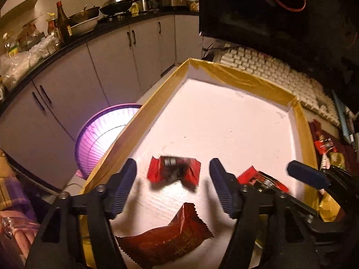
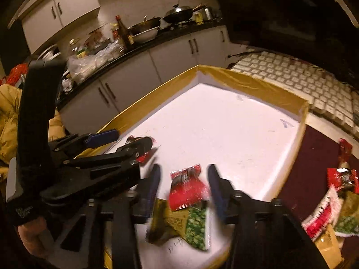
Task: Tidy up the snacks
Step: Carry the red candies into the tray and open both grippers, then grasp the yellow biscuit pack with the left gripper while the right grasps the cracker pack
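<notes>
The small red snack packet (image 1: 174,171) hangs blurred between the spread blue pads of the left tongs (image 1: 172,179), touching neither, its long axis running across the gap from pad to pad, just above the white floor of the tray (image 1: 224,116). A second red packet (image 2: 187,188) sits likewise loose between the parted pads of the right tongs (image 2: 185,190), its long axis pointing away from them, over a green and yellow packet (image 2: 190,224) at the tray's near edge. A larger dark red packet (image 1: 166,242) lies in the tray's near corner, under the left tongs. More snacks (image 2: 336,206) wait on the counter beyond the tray's right wall, nearer the right hand; I judge they come next.
</notes>
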A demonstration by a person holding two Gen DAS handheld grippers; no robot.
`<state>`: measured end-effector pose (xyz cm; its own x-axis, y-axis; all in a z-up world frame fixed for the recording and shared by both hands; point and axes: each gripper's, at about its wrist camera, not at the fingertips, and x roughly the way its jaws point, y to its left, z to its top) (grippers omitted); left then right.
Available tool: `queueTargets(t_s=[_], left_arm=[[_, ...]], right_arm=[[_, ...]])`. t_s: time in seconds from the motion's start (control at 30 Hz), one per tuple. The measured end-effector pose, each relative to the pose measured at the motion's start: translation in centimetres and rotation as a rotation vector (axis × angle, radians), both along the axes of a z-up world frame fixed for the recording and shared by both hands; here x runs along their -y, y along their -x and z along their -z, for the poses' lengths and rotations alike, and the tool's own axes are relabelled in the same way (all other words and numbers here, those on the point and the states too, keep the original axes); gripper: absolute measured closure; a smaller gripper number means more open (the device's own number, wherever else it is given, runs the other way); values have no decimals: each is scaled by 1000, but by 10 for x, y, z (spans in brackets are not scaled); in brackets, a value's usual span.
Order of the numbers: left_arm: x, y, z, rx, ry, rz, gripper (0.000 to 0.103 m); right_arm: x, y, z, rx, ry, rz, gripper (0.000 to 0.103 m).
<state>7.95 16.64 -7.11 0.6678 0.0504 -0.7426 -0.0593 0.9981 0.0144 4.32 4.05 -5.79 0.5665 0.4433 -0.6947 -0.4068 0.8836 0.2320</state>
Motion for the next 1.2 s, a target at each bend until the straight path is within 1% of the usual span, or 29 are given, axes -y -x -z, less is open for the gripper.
queueTargets(t_s=[0.03,0.1,0.13,0.2,0.23,0.27,0.3,0.37,0.47,0.63,0.8,1.0,1.2], left_arm=[[0,2,-1,10,4,6,26],[1,7,-3,27,-1,6,25],[2,9,-4,32,3,11,25],[3,13,-5,38,27,21,25],[3,15,-7,39,39,28,25],[4,18,-8,44,50,36,25],[6,21,-10,47,51,40,25],[12,27,-13,55,49,48,25],[21,36,-18,64,42,62,25],[37,50,-23,71,29,97,25],[50,62,-27,85,33,122,25],[65,74,-29,95,23,161,25],[73,76,-25,72,51,206,25]], right_arm=[[5,4,-3,9,-7,14,40],[12,12,-8,25,-21,24,34],[21,24,-14,42,-33,33,33],[25,29,-16,48,-36,40,28],[34,40,-19,59,-37,57,28],[34,40,-19,59,-37,57,27],[44,49,-19,60,-44,74,27],[50,54,-19,57,-54,84,25],[70,63,-17,33,-100,111,23],[94,80,-17,31,-114,136,23],[102,87,-14,23,-118,135,23],[111,102,-13,34,-83,140,23],[125,110,-9,22,-78,173,23]])
